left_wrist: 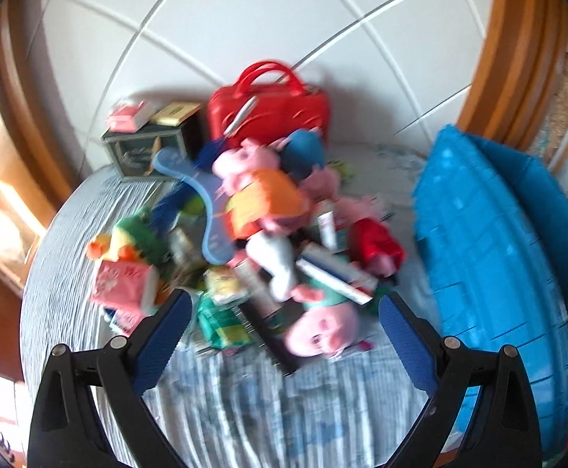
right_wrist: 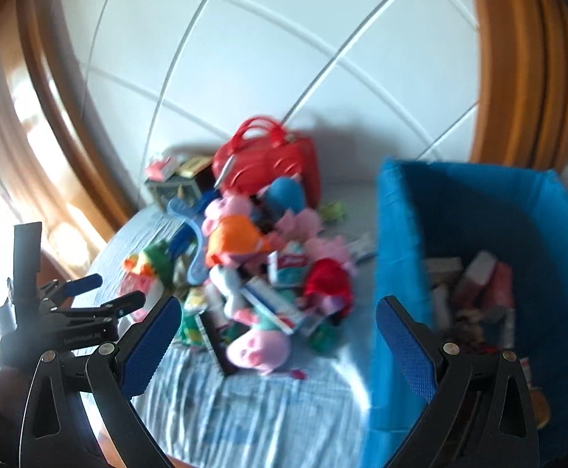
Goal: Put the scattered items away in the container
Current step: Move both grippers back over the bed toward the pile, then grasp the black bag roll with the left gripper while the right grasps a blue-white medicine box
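Both the left gripper point(left_wrist: 284, 312) and right gripper point(right_wrist: 278, 314) are spread, empty; a few items lie in the blue bin point(right_wrist: 400, 234) at frame right, while most of the toy pile point(right_wrist: 252, 265) remains at centre.

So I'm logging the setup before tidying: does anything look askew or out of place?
Yes: toys and packets lie jumbled in a heap on the striped bedsheet, outside the blue fabric bin.

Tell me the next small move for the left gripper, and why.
Probably ease the left gripper down over the pink plush pig at the near edge of the pile. Its jaws are open and empty, the pig lies just ahead between them, and nothing rests on it. The blue bin to the right already holds some items.
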`<move>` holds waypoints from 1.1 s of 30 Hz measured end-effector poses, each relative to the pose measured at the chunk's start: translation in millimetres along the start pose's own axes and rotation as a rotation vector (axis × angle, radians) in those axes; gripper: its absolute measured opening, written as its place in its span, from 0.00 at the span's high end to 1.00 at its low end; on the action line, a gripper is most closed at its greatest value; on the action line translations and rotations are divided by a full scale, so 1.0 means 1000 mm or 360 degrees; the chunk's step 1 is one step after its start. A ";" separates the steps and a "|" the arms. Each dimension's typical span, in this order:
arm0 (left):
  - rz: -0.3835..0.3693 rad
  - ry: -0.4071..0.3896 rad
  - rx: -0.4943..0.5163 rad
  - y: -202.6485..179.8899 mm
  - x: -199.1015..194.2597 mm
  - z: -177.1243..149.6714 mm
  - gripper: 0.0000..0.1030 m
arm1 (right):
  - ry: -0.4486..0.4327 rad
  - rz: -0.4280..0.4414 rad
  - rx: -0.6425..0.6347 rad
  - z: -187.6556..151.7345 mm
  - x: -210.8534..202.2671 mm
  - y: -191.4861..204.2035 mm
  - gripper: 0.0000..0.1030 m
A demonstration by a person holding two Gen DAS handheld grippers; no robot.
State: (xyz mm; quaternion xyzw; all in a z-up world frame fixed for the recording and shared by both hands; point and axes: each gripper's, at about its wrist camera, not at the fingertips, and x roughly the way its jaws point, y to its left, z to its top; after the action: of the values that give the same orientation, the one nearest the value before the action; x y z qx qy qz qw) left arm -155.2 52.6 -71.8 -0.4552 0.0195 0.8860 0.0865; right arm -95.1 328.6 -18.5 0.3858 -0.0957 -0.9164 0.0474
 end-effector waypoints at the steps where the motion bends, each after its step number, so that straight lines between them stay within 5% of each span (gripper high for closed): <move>1: 0.0000 0.0035 -0.0014 0.011 0.008 -0.006 0.05 | 0.0030 0.0006 0.0002 -0.003 0.010 0.009 0.01; 9: -0.0046 0.0238 -0.0108 0.056 0.090 -0.052 0.05 | 0.0186 -0.0050 -0.0123 -0.049 0.092 0.047 0.01; 17: -0.0109 0.0380 -0.0237 0.048 0.187 -0.092 0.08 | 0.0573 -0.0187 0.0016 -0.118 0.214 0.014 0.01; 33: -0.0040 0.0428 -0.0346 0.040 0.265 -0.105 0.12 | 0.0550 -0.0242 0.0083 -0.124 0.297 -0.004 0.01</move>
State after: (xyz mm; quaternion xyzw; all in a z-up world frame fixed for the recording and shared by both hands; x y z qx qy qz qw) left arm -228.9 37.0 -349.4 -0.5766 -0.0706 0.8127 0.0444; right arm -213.1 267.5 -311.5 0.5447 -0.0805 -0.8346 -0.0164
